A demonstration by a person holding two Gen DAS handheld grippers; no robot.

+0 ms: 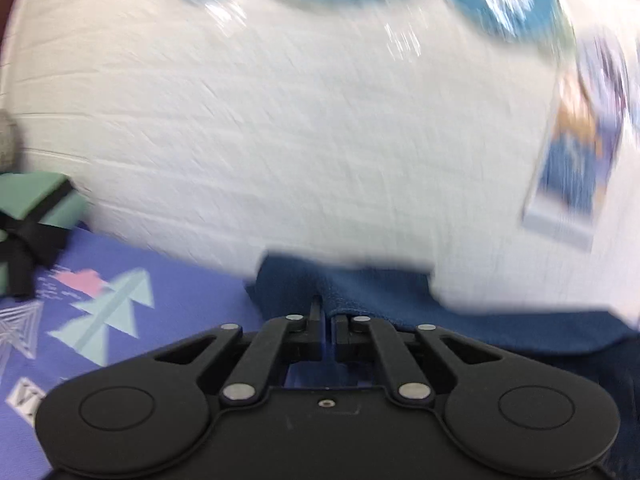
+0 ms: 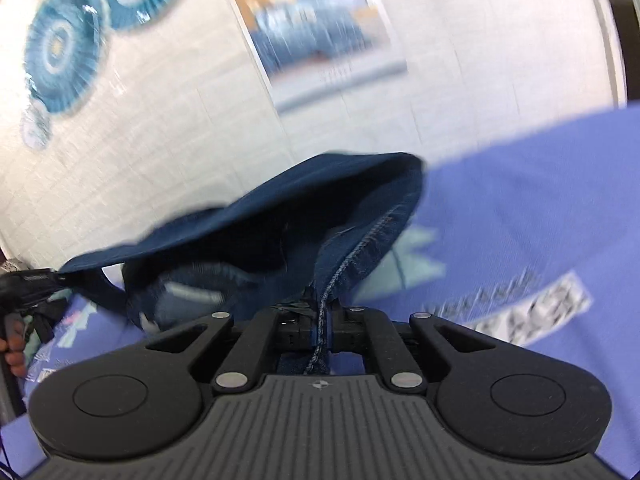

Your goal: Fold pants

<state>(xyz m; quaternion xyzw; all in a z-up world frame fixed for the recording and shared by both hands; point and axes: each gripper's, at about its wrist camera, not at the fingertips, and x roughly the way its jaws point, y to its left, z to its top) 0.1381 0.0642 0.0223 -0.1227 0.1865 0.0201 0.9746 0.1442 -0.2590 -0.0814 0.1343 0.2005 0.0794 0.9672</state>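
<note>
The dark blue denim pants (image 2: 280,216) hang lifted above the purple patterned tablecloth (image 2: 520,208). My right gripper (image 2: 322,312) is shut on a stitched hem edge of the pants, which runs down between its jaws. My left gripper (image 1: 326,320) is shut on another edge of the pants (image 1: 360,284); it also shows at the far left of the right wrist view (image 2: 36,280), gripping the cloth's other end. The pants stretch and sag between both grippers. Both views are motion-blurred.
A white brick wall (image 1: 280,120) stands behind the table, with blue paper fans (image 2: 60,48) and a poster (image 2: 316,28) on it. A teal box with a black ribbon (image 1: 28,216) sits on the tablecloth (image 1: 180,300) at the left.
</note>
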